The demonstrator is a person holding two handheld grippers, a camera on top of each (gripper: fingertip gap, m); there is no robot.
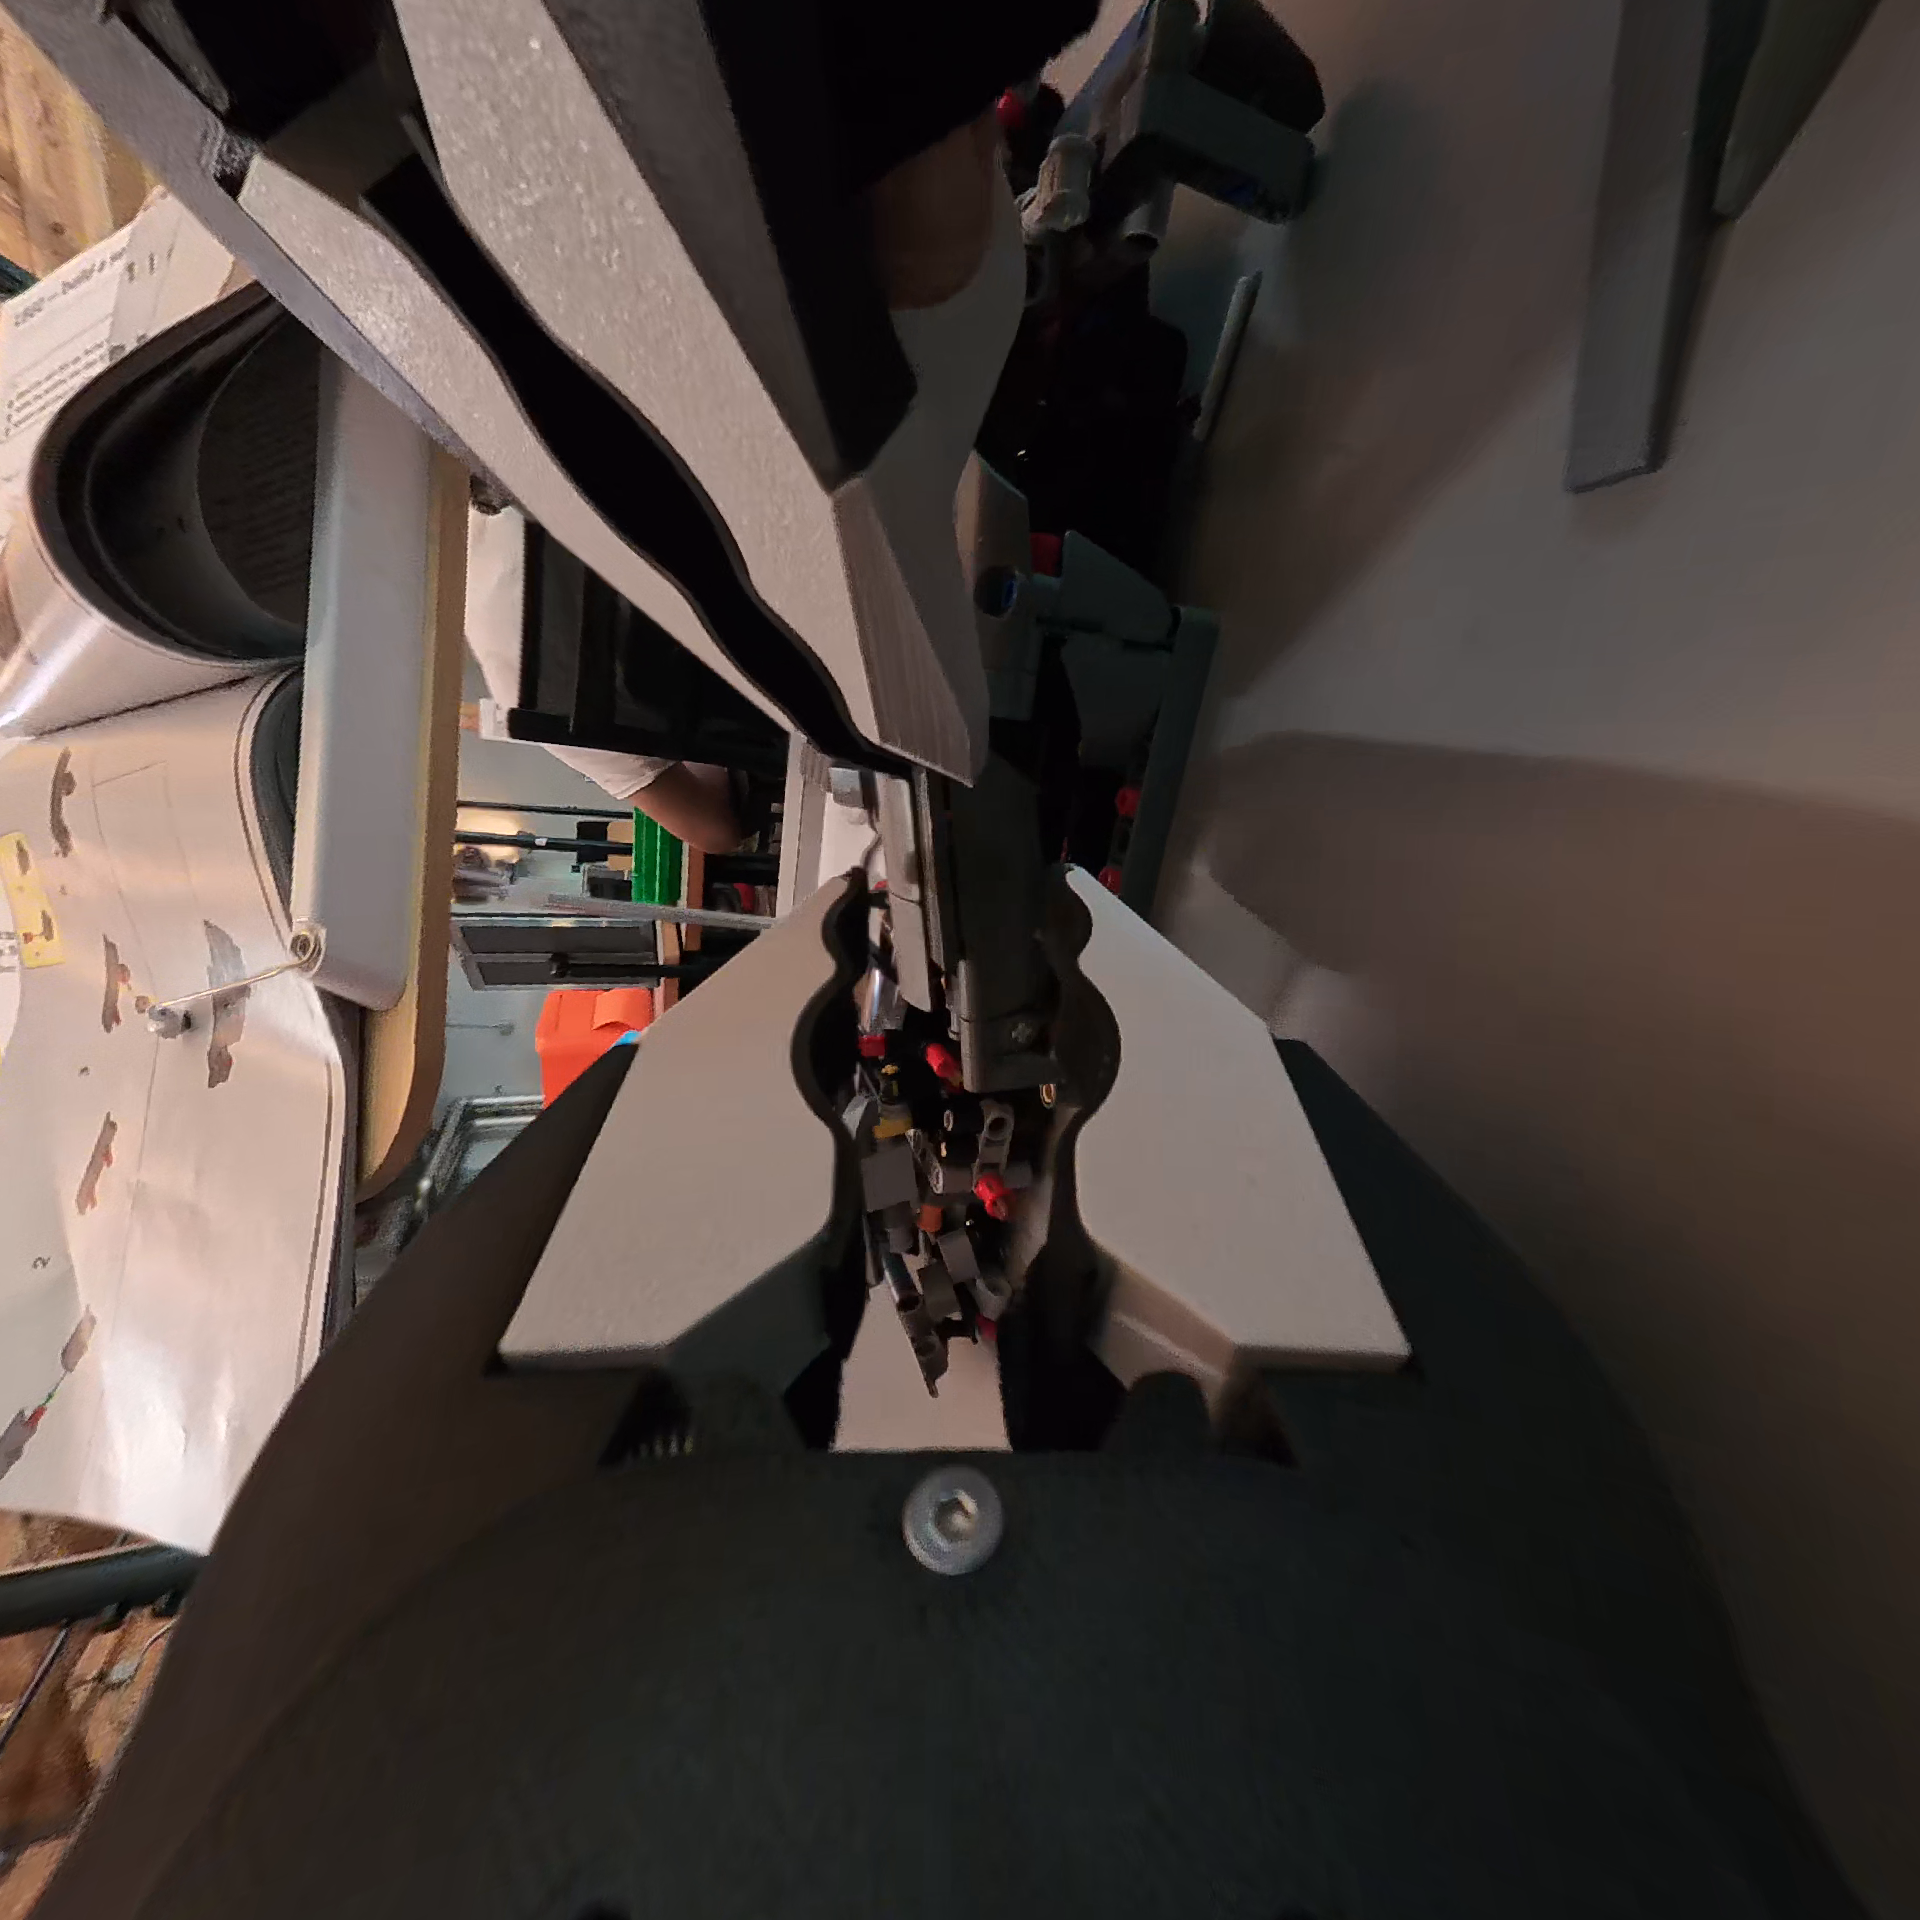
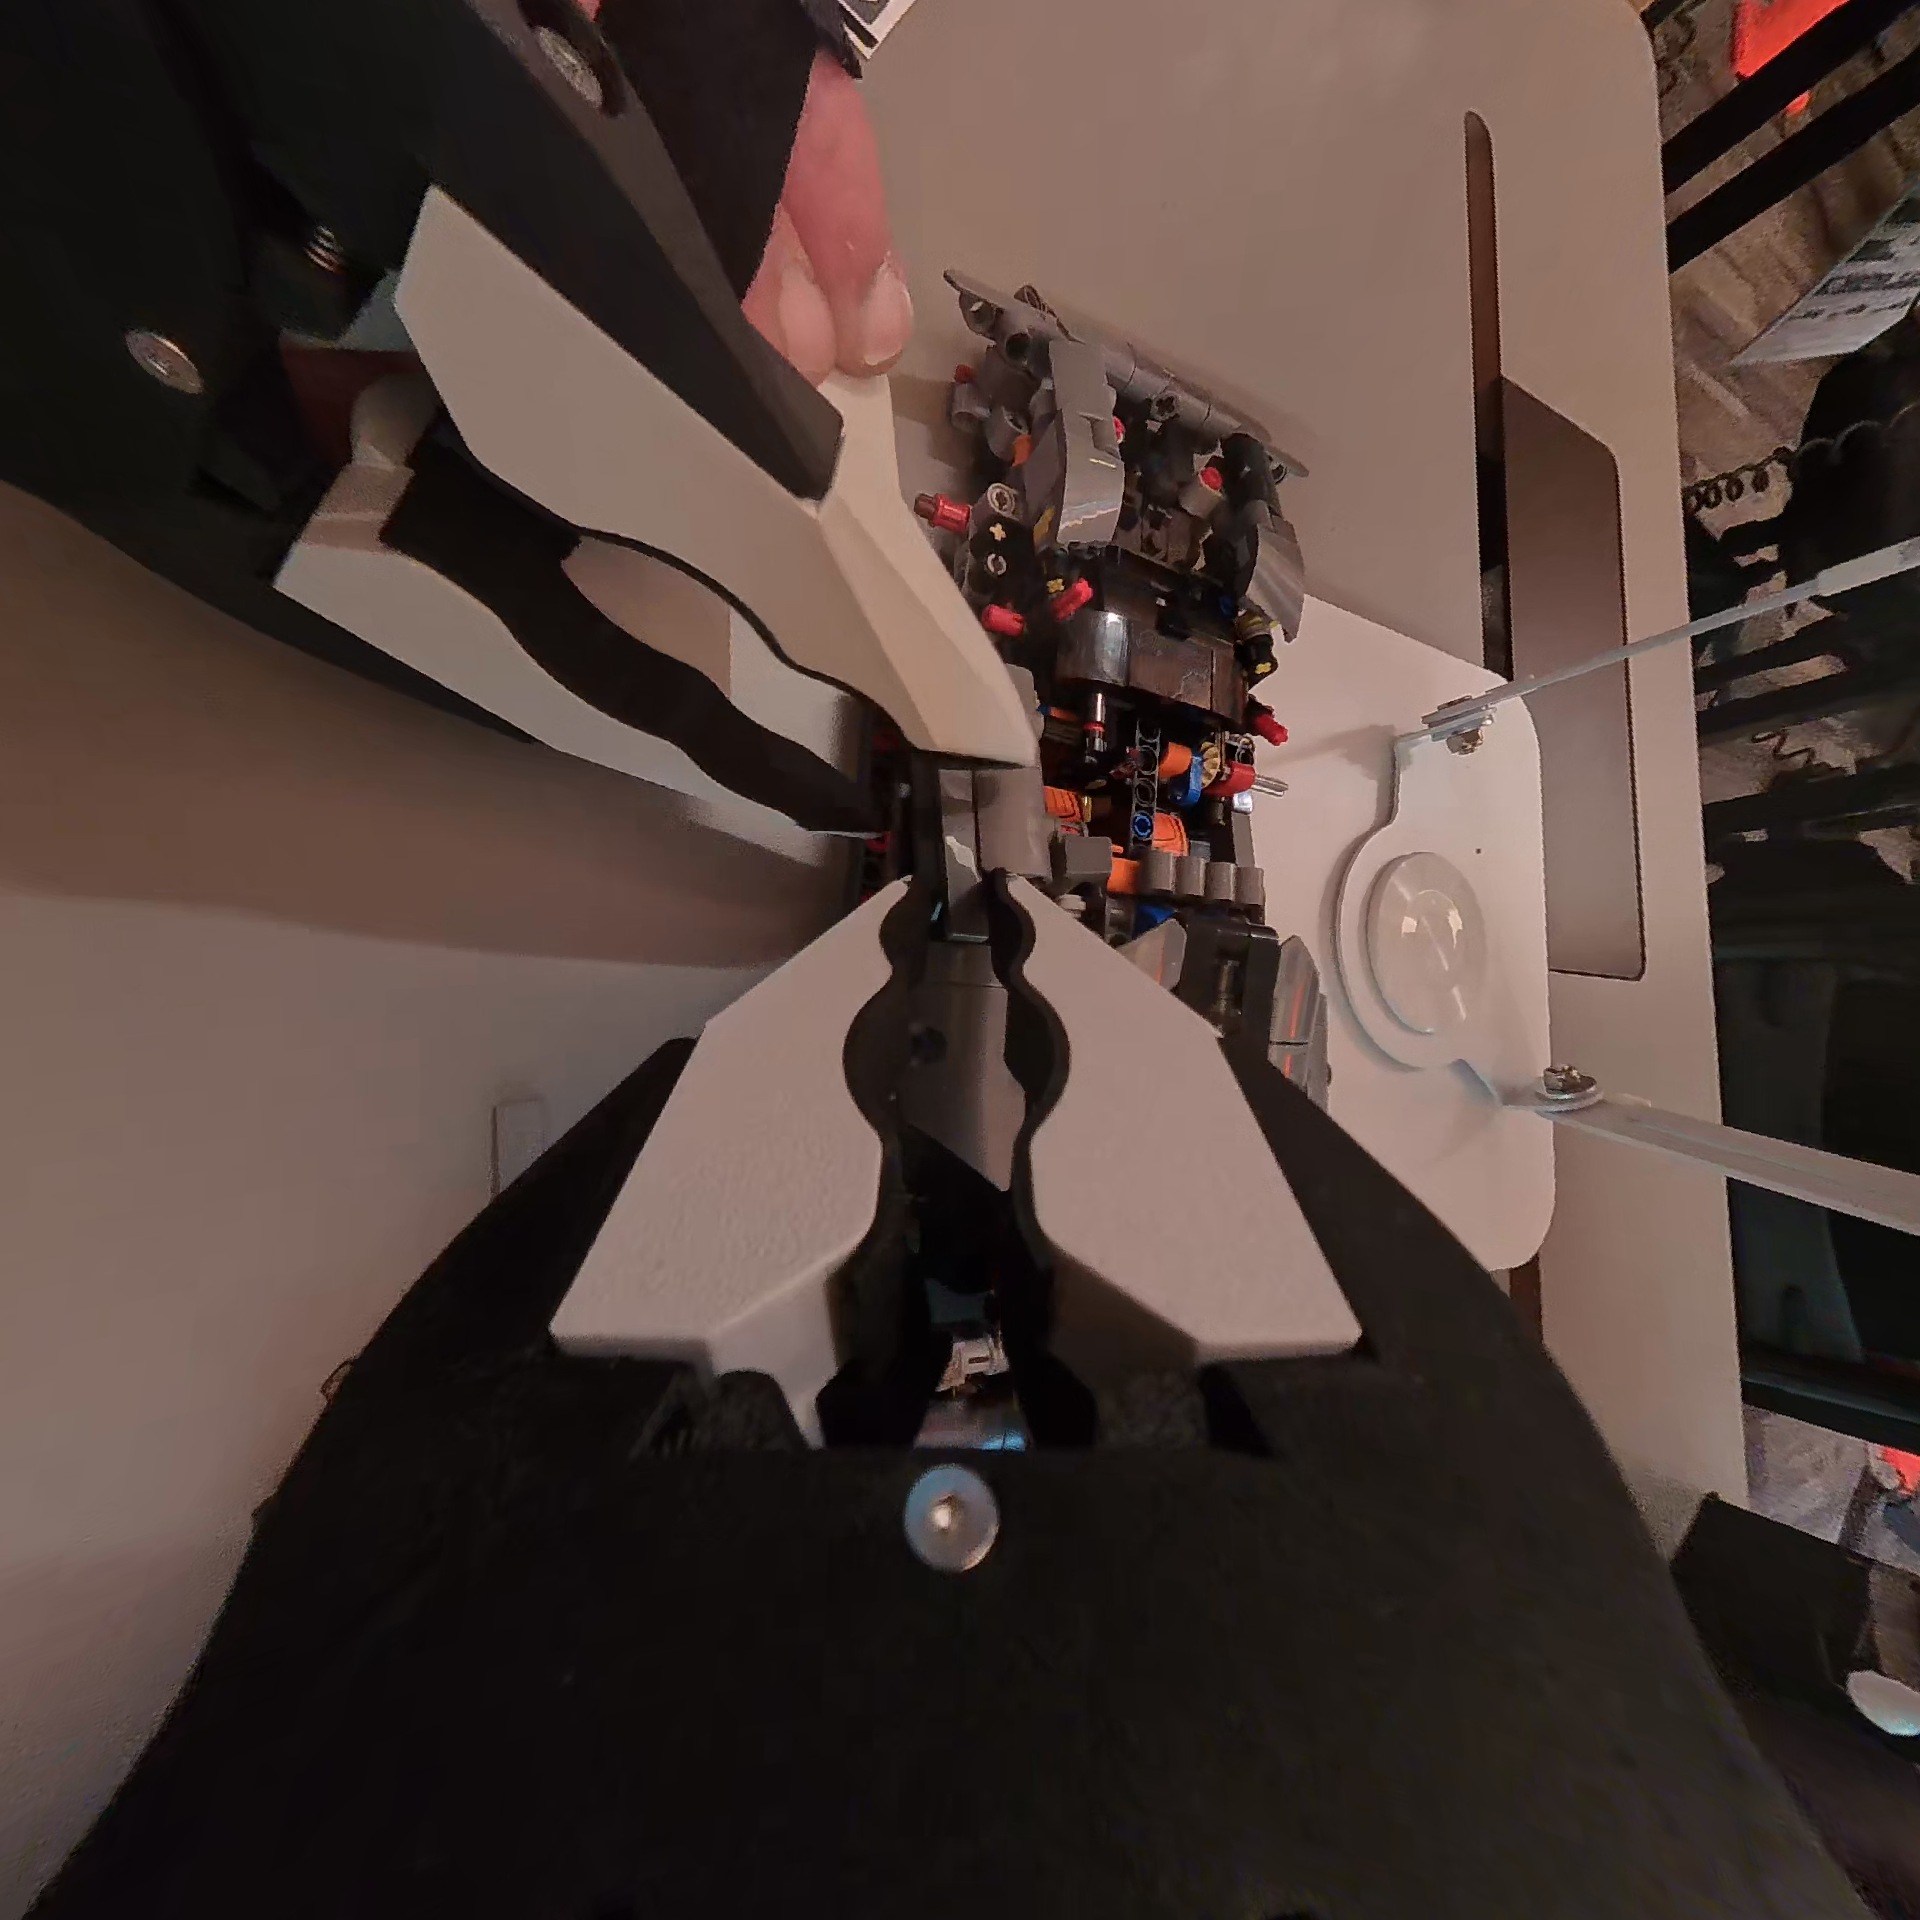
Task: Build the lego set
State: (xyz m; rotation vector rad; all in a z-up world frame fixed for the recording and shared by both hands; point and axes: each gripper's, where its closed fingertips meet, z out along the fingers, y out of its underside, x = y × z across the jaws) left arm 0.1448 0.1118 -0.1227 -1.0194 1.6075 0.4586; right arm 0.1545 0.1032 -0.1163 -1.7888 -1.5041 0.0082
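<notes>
Both claws clamp the lego model [image 2: 1132,644]: right claw [image 2: 951,894] on a grey panel, left claw [image 1: 961,883] on its dark spine. Rigid but pops apart; grip beams, not pins.

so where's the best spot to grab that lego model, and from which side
Probably the long dark grey beam on the edge of the model facing the grippers. It is narrow and flat-sided, so the jaws can close across it, while the far end bristles with loose red pins and curved panels. Come along the table from the near side, as the right gripper does.
</notes>
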